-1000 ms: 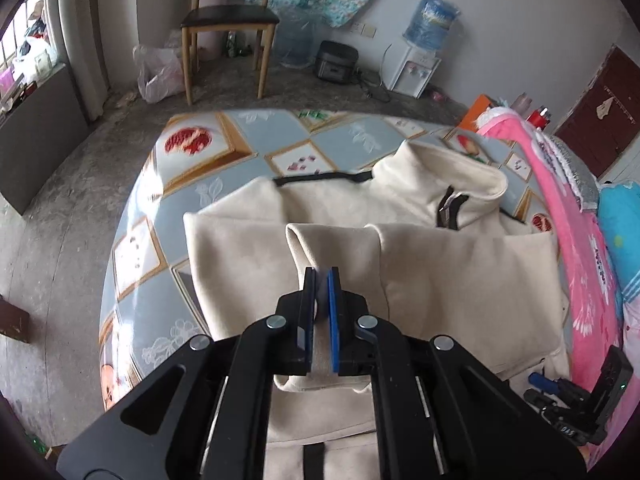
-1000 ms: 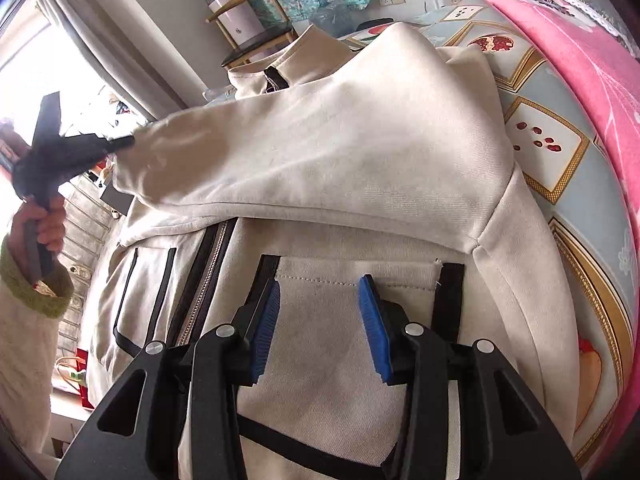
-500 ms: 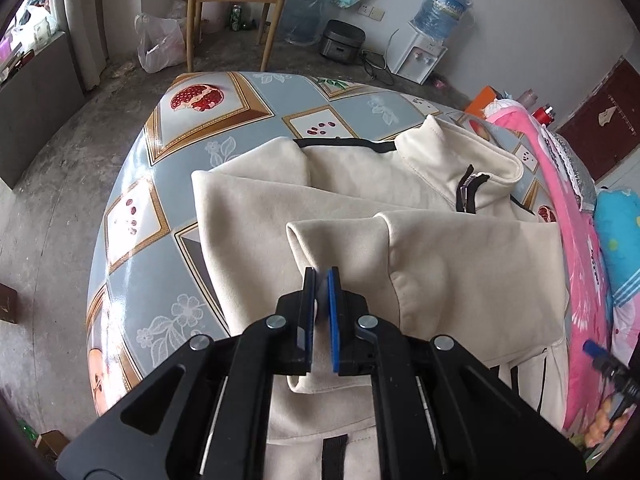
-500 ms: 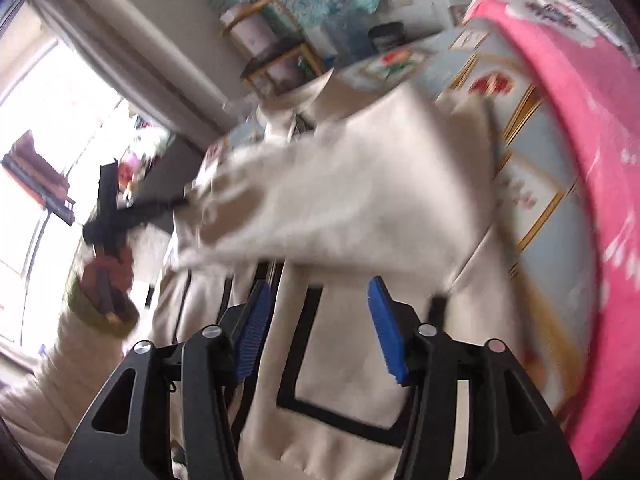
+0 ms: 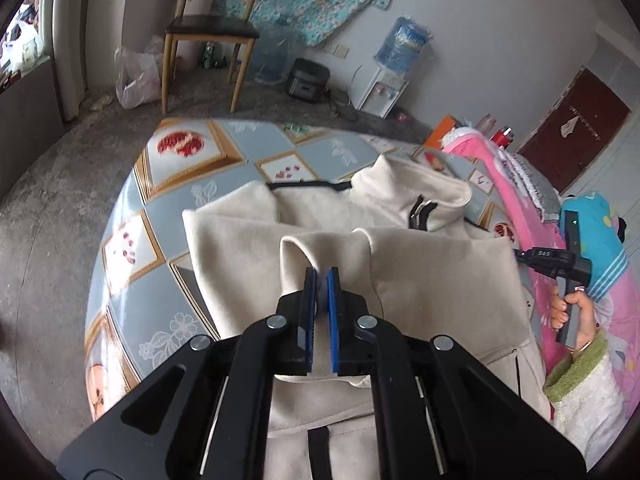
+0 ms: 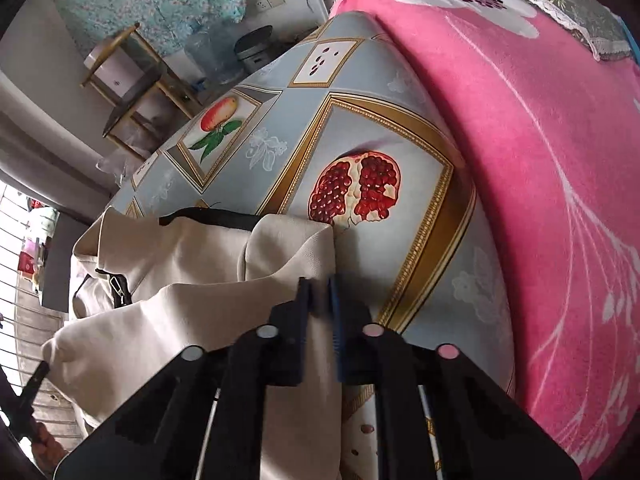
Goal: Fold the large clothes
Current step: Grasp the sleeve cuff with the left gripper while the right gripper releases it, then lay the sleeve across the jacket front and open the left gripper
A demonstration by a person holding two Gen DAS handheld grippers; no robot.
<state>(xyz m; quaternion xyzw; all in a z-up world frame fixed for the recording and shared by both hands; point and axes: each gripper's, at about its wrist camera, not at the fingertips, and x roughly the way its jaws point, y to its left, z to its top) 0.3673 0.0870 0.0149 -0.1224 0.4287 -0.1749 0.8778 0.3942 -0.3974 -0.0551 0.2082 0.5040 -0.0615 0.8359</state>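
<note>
Between my left gripper's [image 5: 321, 276] clenched pads sits a sleeve cuff [image 5: 316, 252] of the cream jacket [image 5: 420, 272] lying on the patterned table [image 5: 192, 184]. My right gripper [image 6: 320, 284] has just closed, clamped at the jacket's edge. Beyond: pink blanket [image 6: 520, 140], chair [image 5: 212, 32], water dispenser [image 5: 384, 84].

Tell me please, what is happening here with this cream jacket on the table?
A person is folding a cream jacket laid on a table with a fruit-print cloth. The left gripper is shut on the cuff of a sleeve laid across the jacket's body. The right gripper has just closed at the jacket's edge beside the pomegranate print; whether it pinches fabric is too blurred to tell. A pink blanket lies beside the table.
</note>
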